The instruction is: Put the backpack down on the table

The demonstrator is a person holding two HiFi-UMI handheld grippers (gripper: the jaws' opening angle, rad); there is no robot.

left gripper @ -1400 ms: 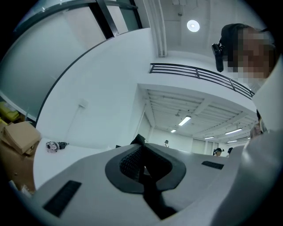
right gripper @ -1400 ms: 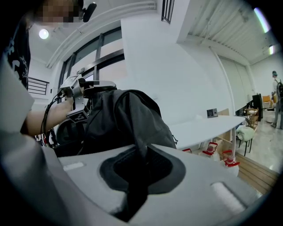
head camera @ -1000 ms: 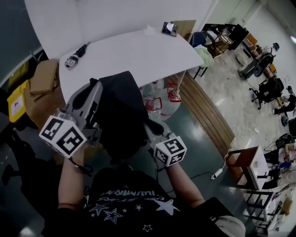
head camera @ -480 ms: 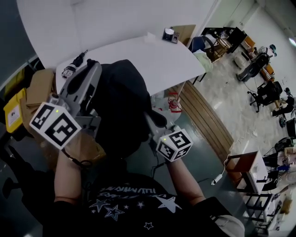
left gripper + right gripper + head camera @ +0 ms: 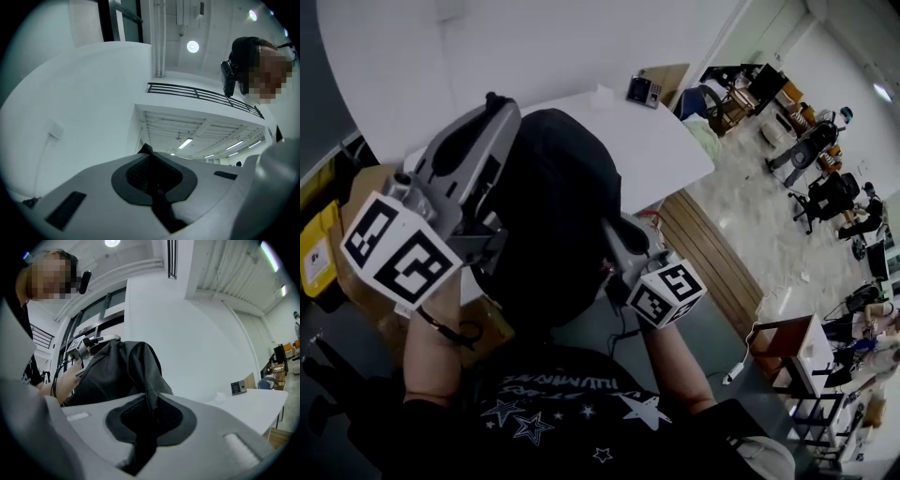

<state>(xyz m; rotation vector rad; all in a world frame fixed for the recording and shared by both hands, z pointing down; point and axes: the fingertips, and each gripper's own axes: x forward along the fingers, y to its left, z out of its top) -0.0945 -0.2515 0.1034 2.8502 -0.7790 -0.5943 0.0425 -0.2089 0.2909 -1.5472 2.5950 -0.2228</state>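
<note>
A black backpack (image 5: 548, 216) hangs in the air between my two grippers, over the near edge of the white table (image 5: 661, 150). My left gripper (image 5: 494, 101) is raised at the backpack's upper left. Its jaws are shut, and a thin black bit of the backpack (image 5: 146, 150) pokes out at their tip. My right gripper (image 5: 615, 231) is lower, at the backpack's right side, shut on a fold of its dark fabric (image 5: 140, 366). In the right gripper view the bag bulges to the left, and the table (image 5: 255, 404) lies to the right.
A small dark device (image 5: 638, 90) sits at the table's far corner. Cardboard boxes (image 5: 366, 192) and a yellow box (image 5: 313, 258) stand to the left. A wooden floor strip (image 5: 712, 239) runs to the right, with office chairs (image 5: 827, 192) and people beyond it. A white wall rises behind the table.
Both grippers have risen and moved toward the table with the backpack. The bag now covers much of the table's near part and hides the small dark object seen at its left end.
</note>
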